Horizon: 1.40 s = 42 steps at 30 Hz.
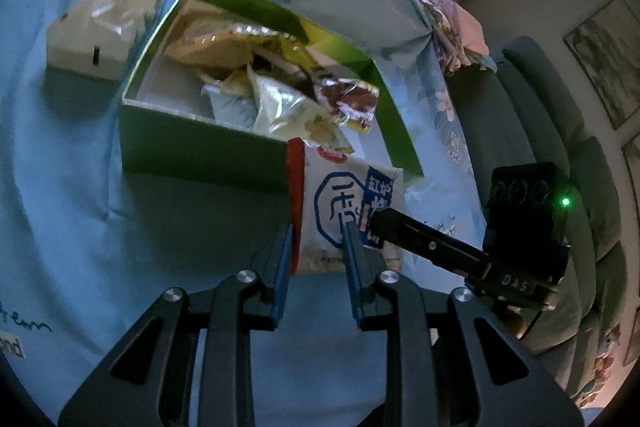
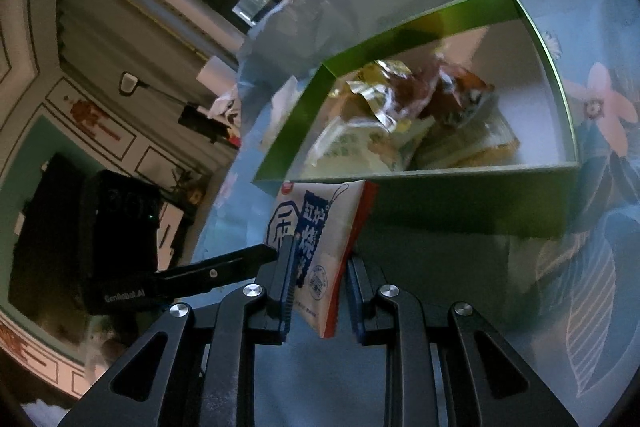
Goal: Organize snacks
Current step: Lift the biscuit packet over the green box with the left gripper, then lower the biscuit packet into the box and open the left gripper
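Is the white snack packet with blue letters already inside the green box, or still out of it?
Out. The white snack packet is in front of the green box, outside its near wall, held between both claws; other snacks lie inside.

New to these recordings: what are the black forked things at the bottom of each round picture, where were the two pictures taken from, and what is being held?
There is no robot: a person carries a two-finger tool in each hand, with a wide-angle camera on each looking along its jaws. One picture looks out from the left gripper, the other from the right gripper; each also shows its partner from the side. Both are shut on one white snack packet with blue writing and a red edge, held above a light blue cloth. Behind it stands an open green box already holding several snack bags. A white tissue box sits beyond it.
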Each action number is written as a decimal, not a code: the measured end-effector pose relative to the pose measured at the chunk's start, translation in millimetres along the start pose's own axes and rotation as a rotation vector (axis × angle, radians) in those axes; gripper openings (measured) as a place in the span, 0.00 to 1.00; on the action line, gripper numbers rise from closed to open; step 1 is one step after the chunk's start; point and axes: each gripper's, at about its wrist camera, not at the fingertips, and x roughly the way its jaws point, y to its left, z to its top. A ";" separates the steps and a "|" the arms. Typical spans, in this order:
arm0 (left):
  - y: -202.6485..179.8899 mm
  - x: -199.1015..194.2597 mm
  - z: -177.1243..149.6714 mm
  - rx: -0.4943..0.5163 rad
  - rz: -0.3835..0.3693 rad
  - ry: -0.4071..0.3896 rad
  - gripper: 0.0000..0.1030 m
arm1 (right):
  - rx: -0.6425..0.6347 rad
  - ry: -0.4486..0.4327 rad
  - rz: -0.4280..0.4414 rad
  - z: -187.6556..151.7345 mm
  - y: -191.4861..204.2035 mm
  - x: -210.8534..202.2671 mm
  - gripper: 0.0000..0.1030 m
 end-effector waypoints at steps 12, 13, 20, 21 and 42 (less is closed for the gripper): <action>-8.8 -5.9 20.0 0.031 0.009 -0.048 0.25 | -0.038 -0.033 0.005 12.7 10.0 -4.8 0.24; -11.0 -5.4 23.4 0.036 0.008 -0.054 0.25 | -0.040 -0.038 0.005 15.0 10.9 -6.2 0.24; -17.6 1.7 57.1 0.063 -0.002 -0.084 0.26 | -0.074 -0.077 -0.014 44.2 12.5 -9.5 0.24; -19.1 4.7 63.5 0.066 -0.002 -0.088 0.26 | -0.074 -0.082 -0.016 49.0 11.7 -8.7 0.24; 7.1 53.2 106.1 0.067 0.146 -0.102 0.64 | -0.066 -0.082 -0.202 102.0 -25.2 21.5 0.26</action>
